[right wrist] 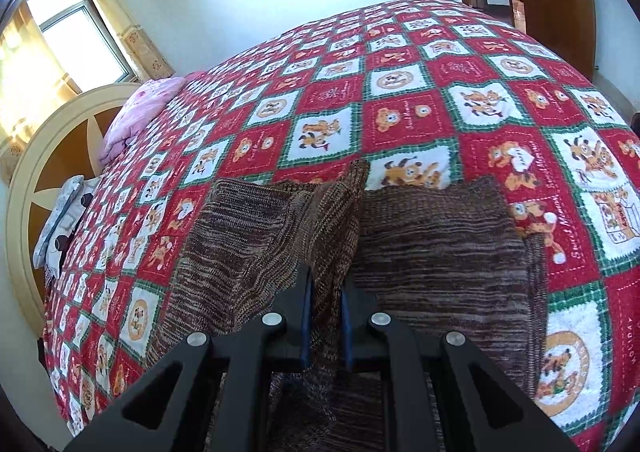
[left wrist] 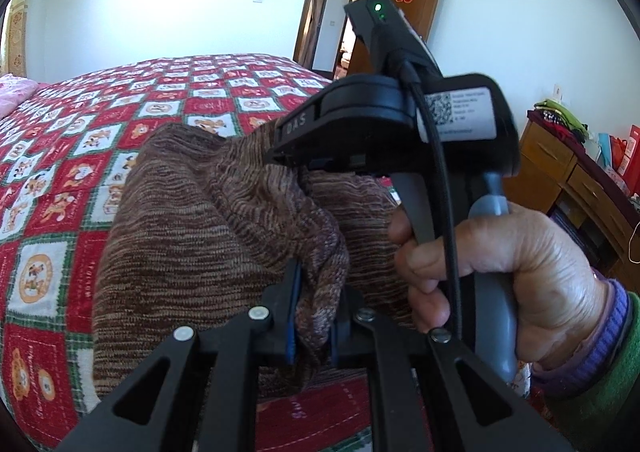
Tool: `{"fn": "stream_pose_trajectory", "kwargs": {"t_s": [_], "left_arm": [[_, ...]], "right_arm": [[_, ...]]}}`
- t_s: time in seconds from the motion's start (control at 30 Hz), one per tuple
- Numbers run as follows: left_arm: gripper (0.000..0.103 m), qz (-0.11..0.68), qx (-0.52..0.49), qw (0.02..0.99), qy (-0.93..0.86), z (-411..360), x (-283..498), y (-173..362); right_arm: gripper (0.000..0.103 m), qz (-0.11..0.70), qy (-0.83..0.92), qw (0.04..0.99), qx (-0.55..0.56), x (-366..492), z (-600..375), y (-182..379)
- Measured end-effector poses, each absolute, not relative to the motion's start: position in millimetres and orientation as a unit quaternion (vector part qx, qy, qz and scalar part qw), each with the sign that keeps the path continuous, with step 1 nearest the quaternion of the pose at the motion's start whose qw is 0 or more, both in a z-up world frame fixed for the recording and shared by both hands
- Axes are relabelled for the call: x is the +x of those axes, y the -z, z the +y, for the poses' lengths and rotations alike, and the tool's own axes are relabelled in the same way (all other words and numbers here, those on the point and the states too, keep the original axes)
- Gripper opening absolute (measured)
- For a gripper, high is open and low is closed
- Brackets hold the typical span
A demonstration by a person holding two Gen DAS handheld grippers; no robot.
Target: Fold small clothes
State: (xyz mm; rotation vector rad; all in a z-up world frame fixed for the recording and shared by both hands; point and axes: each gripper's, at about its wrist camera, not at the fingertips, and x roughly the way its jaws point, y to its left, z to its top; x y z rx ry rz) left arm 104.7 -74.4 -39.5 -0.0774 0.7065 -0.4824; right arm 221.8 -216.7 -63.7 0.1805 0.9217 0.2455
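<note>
**Two grippers lifting a fold of knit over the bed**

The left gripper [left wrist: 312,316] is closed on a bunched fold of the brown knitted garment [left wrist: 208,236], its blue pads [left wrist: 295,316] pinching the cloth from either side. The right gripper [right wrist: 326,322] is likewise clamped on a raised ridge of the same garment [right wrist: 436,236]; in the left wrist view it appears from the side, gripped by a hand [left wrist: 500,268] in a green and purple sleeve. Holding two points of one edge probably lets the person carry that edge across as a straight fold line. The rest of the garment lies spread near the bed's near edge, on the red patterned bedspread [right wrist: 400,100]. No container is visible; a pink pillow [right wrist: 136,112] sits at the headboard end.
</note>
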Motion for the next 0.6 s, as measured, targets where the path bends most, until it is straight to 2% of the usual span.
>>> {"fn": "stream_pose_trajectory", "kwargs": {"t_s": [0.6], "left_arm": [[0.012, 0.367, -0.025, 0.892, 0.263, -112, 107, 42]], "right_arm": [[0.012, 0.436, -0.103, 0.889, 0.095, 212, -266, 62]]}}
